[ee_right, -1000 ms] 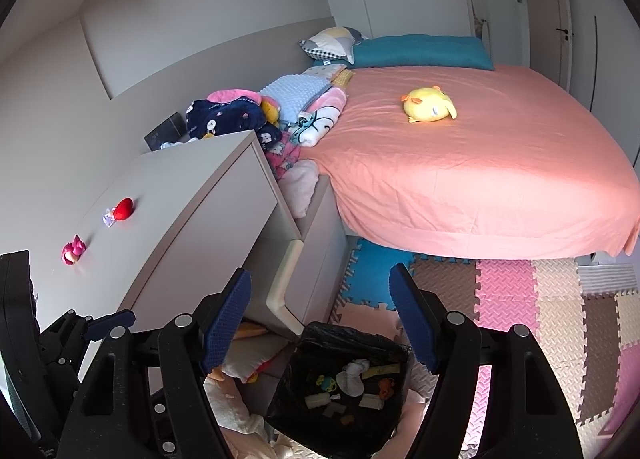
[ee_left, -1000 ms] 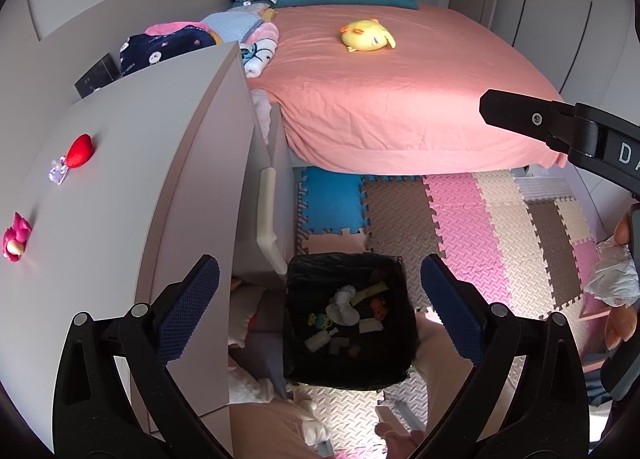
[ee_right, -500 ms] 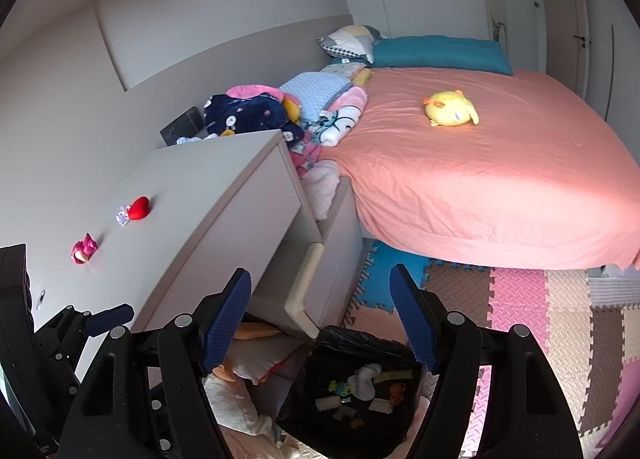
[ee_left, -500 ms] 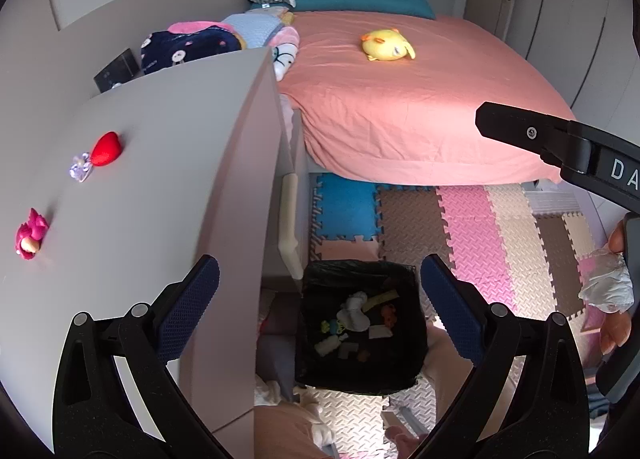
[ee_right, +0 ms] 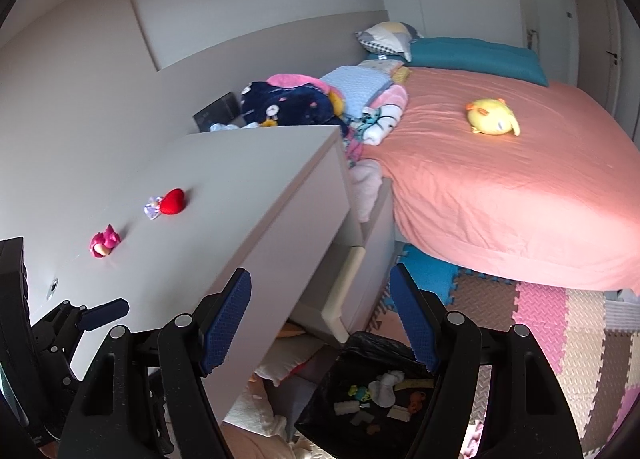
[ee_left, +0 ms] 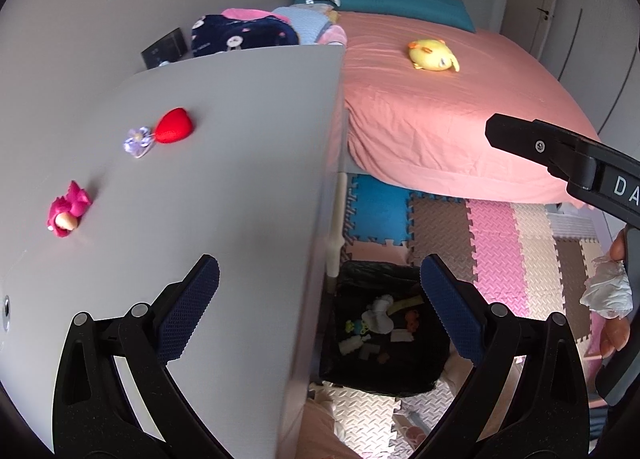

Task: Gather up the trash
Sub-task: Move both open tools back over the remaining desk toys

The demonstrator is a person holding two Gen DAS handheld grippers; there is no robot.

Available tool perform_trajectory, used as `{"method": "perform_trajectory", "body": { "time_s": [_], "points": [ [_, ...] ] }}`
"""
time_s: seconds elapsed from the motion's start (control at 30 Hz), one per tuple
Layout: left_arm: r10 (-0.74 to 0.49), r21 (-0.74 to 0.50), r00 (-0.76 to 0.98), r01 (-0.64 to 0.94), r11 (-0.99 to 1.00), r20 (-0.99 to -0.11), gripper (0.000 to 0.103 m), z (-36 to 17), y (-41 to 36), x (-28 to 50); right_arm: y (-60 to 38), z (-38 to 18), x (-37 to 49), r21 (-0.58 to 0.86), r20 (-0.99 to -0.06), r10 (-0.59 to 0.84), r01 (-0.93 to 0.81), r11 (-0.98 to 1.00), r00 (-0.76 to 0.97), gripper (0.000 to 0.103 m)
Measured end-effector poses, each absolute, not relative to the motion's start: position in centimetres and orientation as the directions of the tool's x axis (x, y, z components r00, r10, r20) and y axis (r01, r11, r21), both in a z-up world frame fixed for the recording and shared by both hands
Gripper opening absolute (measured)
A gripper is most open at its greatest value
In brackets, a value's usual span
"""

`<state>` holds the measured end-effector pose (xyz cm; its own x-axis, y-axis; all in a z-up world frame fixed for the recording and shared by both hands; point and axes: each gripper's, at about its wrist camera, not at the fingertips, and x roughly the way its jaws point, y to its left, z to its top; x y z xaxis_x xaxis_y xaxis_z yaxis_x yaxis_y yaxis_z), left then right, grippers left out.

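Trash is seen in a black bin bag [ee_left: 384,375] on the floor, beside the grey desk [ee_left: 224,195]. Small bits lie inside the bag: a white crumpled piece [ee_left: 378,313], a yellow strip [ee_left: 406,304], an orange bit [ee_left: 411,319] and a green one [ee_left: 356,326]. In the left wrist view the bag is found low down, between the two fingers of the left gripper [ee_left: 320,307], but far below them. Nothing is touched by the fingers. The jaws are held wide apart, and nothing is held between the blue pads [ee_left: 192,307].

In the right wrist view the same bag [ee_right: 360,403] is seen under the right gripper [ee_right: 320,323], a little to the right side. These jaws are also set well apart, with nothing between them.

A white crumpled tissue [ee_left: 608,291] is seen at the right edge of the left view, next to the handle of the right gripper and some fingers [ee_left: 614,335] of the person.

On the desk top, a red heart [ee_left: 174,125], a small purple flower [ee_left: 138,139] just beside it, and a pink toy [ee_left: 68,209] are laid out, well apart from the bag. An open drawer [ee_right: 340,291] is seen under the desk. Past the desk, a bed [ee_left: 440,107] with a pink sheet is found, with a yellow soft toy [ee_left: 432,55] on it. Foam floor mats [ee_left: 500,243] in many colours are spread under the bag.
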<state>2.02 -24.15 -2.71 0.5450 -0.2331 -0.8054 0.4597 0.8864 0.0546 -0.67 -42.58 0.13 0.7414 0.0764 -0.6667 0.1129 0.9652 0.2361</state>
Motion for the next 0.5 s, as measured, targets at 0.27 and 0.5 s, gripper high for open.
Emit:
{"method": "perform_trajectory", "body": {
  "time_s": [0.27,0.5],
  "points": [
    [-0.202,0.047,0.556,0.400,0.915,-0.807,0.097,-2.4,-20.7,3.5,-39.6,0.5,1.5,0.226,-0.671,0.107,0.065,0.972,0.734,0.072],
    [-0.174,0.042,0.558,0.353,0.935,-0.812,0.097,-2.7,-17.6,5.0,-36.7,0.1,3.6,0.218,-0.681,0.132,0.028,0.976,0.720,0.072]
  ]
}}
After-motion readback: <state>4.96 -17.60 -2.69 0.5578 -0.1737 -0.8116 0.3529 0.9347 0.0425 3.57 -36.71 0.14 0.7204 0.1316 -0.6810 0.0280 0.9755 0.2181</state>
